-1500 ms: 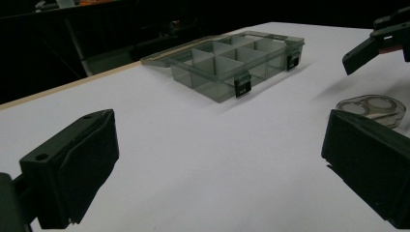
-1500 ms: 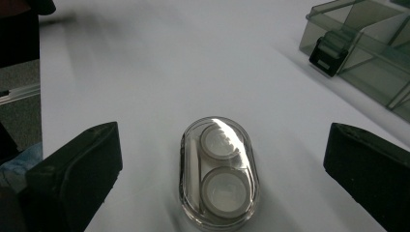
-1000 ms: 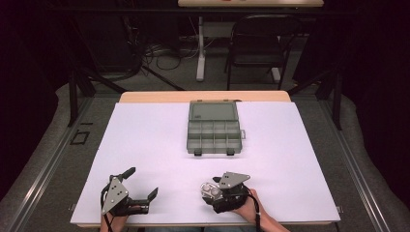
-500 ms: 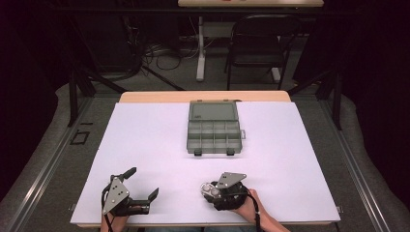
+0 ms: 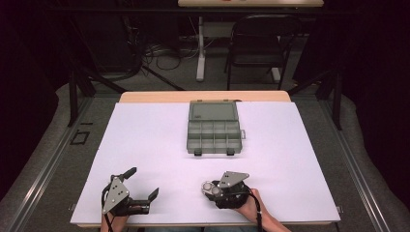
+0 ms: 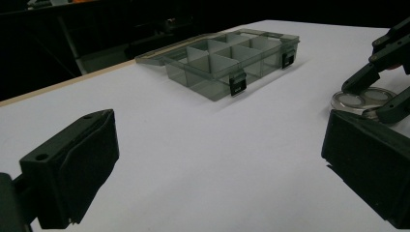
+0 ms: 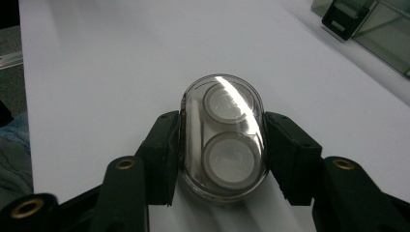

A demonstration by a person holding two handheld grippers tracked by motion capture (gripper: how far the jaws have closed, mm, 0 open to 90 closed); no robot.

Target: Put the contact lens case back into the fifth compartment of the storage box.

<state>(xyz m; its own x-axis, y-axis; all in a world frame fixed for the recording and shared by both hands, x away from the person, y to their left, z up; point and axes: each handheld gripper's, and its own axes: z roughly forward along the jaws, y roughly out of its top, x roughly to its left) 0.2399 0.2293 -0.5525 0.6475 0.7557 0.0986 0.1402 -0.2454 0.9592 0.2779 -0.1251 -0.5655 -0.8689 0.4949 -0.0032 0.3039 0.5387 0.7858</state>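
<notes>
High view: fixed above the near edge, facing forward and down over the whole table [image 5: 145,145]; compartment box [image 5: 214,133] toward 12 o'clock. Left gripper view: low, near the surface, looking toward 1 o'clock (shares the box [image 6: 227,60] and the clear oval case [image 6: 360,100]). Right gripper view: very close, steeply down on the case [image 7: 223,137].

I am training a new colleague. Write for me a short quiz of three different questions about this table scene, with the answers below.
1. True or false: the right gripper is shut on the clear oval case.
2. How does the lid of the compartment box stand: A shut, B open, C removed?
3. How do the jaws of the left gripper stand?

Key
1. True; its pads press both sides of the case.
2. B.
3. Wide apart, with nothing between them.
</notes>
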